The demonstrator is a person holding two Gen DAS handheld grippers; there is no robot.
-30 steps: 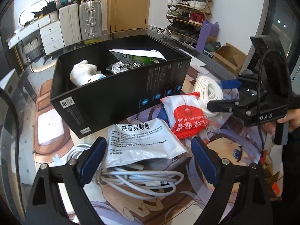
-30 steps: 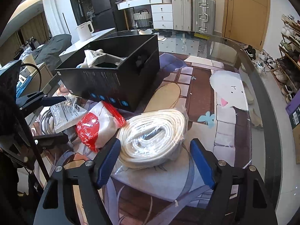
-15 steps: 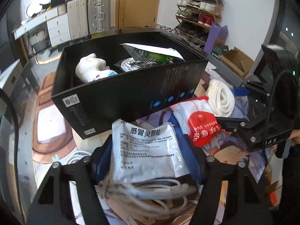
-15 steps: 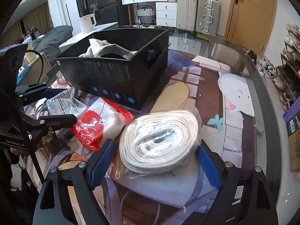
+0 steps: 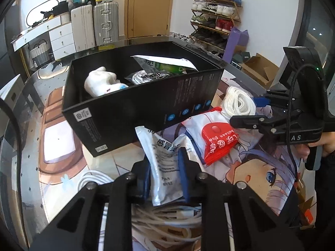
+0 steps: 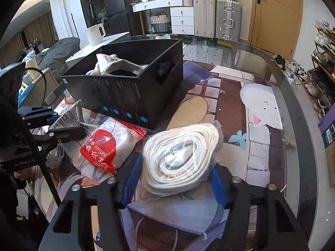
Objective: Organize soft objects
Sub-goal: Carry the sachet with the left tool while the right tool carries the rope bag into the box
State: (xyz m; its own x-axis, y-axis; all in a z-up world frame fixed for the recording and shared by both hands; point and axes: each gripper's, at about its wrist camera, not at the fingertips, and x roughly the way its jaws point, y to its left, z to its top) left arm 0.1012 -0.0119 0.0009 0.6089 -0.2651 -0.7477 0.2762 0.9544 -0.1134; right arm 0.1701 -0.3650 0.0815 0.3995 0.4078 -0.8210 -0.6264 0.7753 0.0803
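Observation:
My left gripper (image 5: pixel 164 167) is shut on a silver medicine pouch (image 5: pixel 165 167) with Chinese print, pinched and lifted off the white cable pile (image 5: pixel 167 219). My right gripper (image 6: pixel 173 173) is shut on a bagged coil of white rope (image 6: pixel 180 152), blue pads pressing both sides. The rope also shows in the left wrist view (image 5: pixel 238 102). A red-and-white balloon glue bag (image 6: pixel 106 146) lies between them, in front of the black box (image 6: pixel 125 92). The box (image 5: pixel 136 104) holds a white plush toy (image 5: pixel 100 81) and some packets (image 5: pixel 150 75).
The round glass table (image 6: pixel 293 113) has a printed cartoon mat under it. Suitcases (image 5: pixel 94 25), a white dresser and a door stand at the back. A shoe rack (image 5: pixel 215 16) and cardboard boxes sit beyond the table's right edge.
My left gripper closed on the medicine pouch and raised it off the cables. My right gripper closed on the rope coil, squeezing it narrower.

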